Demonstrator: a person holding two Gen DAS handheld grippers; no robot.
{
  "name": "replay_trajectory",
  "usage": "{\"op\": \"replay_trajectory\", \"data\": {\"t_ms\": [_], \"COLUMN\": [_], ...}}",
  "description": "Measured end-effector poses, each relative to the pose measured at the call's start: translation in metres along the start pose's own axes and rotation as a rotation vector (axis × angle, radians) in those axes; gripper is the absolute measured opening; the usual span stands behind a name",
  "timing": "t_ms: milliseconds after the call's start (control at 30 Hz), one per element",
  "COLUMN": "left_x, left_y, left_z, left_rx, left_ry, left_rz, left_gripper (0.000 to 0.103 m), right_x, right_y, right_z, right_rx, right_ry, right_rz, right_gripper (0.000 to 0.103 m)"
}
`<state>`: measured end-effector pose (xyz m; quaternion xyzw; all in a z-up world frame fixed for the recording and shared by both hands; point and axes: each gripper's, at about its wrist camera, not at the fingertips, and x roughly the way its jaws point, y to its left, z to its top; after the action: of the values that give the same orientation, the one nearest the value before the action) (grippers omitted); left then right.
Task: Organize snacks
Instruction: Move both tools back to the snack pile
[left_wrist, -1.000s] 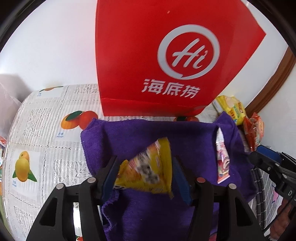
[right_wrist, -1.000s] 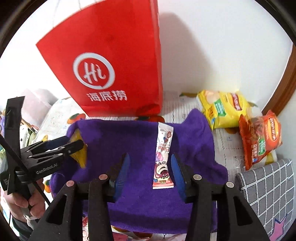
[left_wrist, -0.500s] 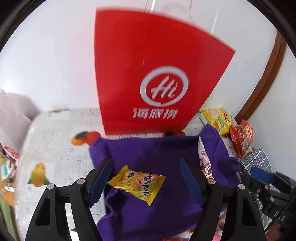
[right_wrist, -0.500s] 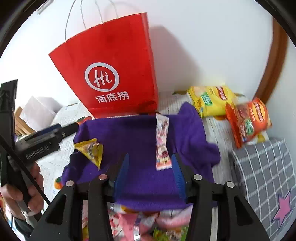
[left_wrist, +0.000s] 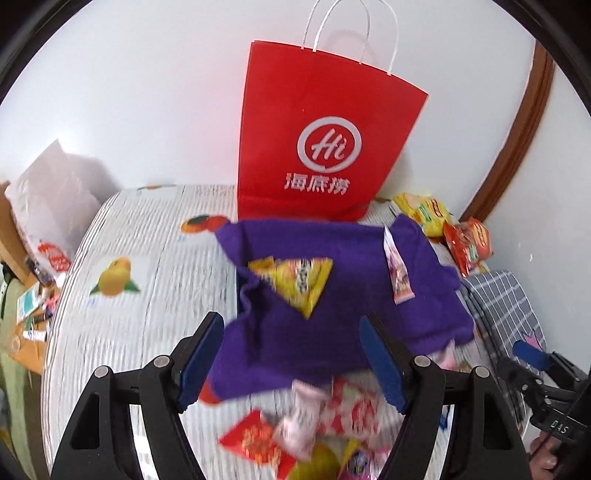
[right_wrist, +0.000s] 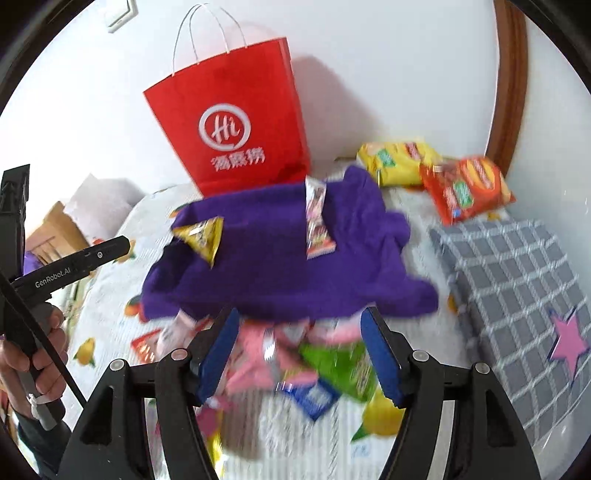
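A purple cloth (left_wrist: 332, 295) lies on the table in front of a red paper bag (left_wrist: 317, 147). On it lie a yellow triangular snack packet (left_wrist: 295, 280) and a long pink-and-white packet (left_wrist: 397, 273). Both show in the right wrist view, the yellow packet (right_wrist: 203, 236) and the pink one (right_wrist: 317, 221) on the cloth (right_wrist: 280, 266). My left gripper (left_wrist: 291, 362) is open and empty, held back over the cloth's near edge. My right gripper (right_wrist: 299, 354) is open and empty above a pile of small snacks (right_wrist: 295, 365). That pile also shows in the left wrist view (left_wrist: 314, 424).
A yellow bag (right_wrist: 399, 158) and a red bag (right_wrist: 465, 188) of chips lie at the back right by the wall. A grey checked cushion (right_wrist: 517, 280) sits at the right. The table has a fruit-print cover (left_wrist: 129, 295). A white plastic bag (left_wrist: 55, 203) stands far left.
My left gripper opened and let go of the yellow packet, which now lies on the cloth. Both grippers have pulled back and up, bringing the near snack pile into view.
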<state>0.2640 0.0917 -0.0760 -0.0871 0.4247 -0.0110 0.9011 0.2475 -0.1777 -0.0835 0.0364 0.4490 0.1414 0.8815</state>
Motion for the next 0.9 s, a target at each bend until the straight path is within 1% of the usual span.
{"op": "replay_trajectory", "data": {"t_ms": [133, 167, 267, 467, 600, 767, 900], "left_x": [-0.010, -0.010, -0.005, 0.009, 0.018, 0.018, 0.017], "left_y": [0.006, 0.008, 0.016, 0.033, 0.047, 0.061, 0.072], "left_z": [-0.027, -0.033, -0.057, -0.092, -0.107, -0.112, -0.114], "left_rx": [0.009, 0.007, -0.004, -0.048, -0.086, -0.111, -0.120], "left_ry": [0.023, 0.030, 0.069, 0.135, 0.168, 0.177, 0.177], "left_rz": [0.018, 0.023, 0.036, 0.065, 0.067, 0.068, 0.065], "left_gripper": [0.074, 0.074, 0.074, 0.074, 0.074, 0.074, 0.074], "right_x": [-0.007, -0.009, -0.012, -0.014, -0.007, 0.008, 0.027], "right_y": [-0.004, -0.006, -0.012, -0.009, 0.011, 0.045, 0.063], "right_z": [-0.029, -0.038, -0.056, -0.084, -0.102, -0.106, -0.100], "right_rx": [0.015, 0.026, 0.065, 0.090, 0.082, 0.054, 0.048], "right_ry": [0.025, 0.033, 0.051, 0.063, 0.090, 0.115, 0.149], "right_rz": [-0.008, 0.002, 0.042, 0.063, 0.125, 0.195, 0.198], "right_gripper": [0.068, 0.068, 0.068, 0.068, 0.068, 0.068, 0.068]}}
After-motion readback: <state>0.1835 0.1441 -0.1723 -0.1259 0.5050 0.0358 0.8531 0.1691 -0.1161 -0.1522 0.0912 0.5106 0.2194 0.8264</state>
